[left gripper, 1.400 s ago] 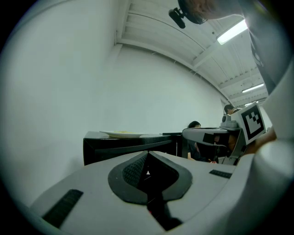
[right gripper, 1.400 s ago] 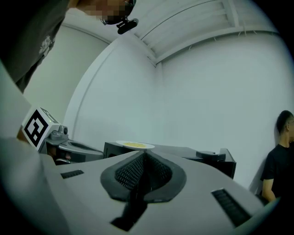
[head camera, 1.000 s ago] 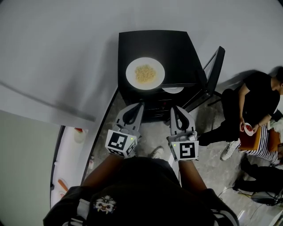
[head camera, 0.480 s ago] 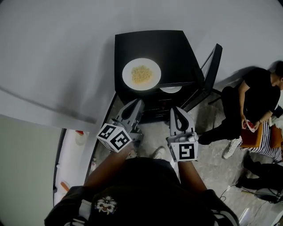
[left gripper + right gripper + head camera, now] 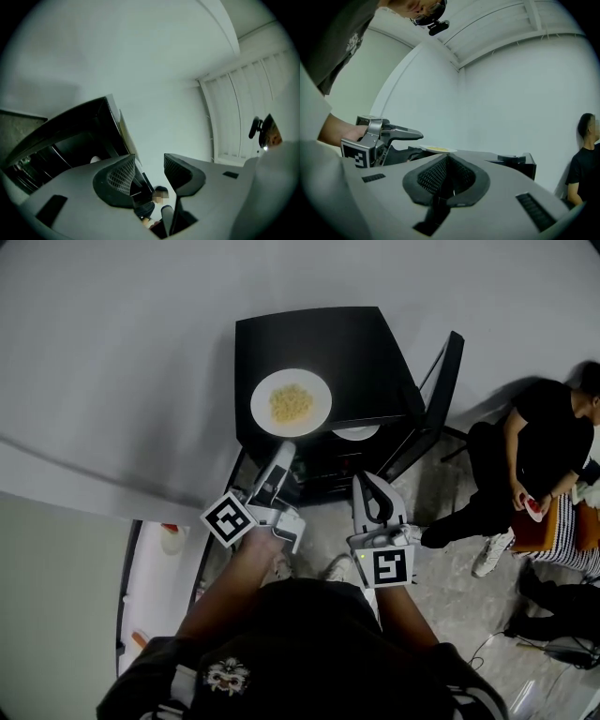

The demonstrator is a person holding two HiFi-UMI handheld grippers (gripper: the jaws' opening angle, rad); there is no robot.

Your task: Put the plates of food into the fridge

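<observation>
Left claw [image 5: 149,169]: jaws opening, gap clear, nothing between pads; tips raised near front edge of fridge top, close to plate. Right claw [image 5: 446,164]: jaws pressed together, empty, held lower, in front of open fridge. Plate [image 5: 264,418]: white, round, small heap of yellow food [image 5: 292,402] at centre. Sits on top of black fridge [image 5: 347,338], door [image 5: 439,381] swung open. Second white plate [image 5: 356,433] on shelf inside.
</observation>
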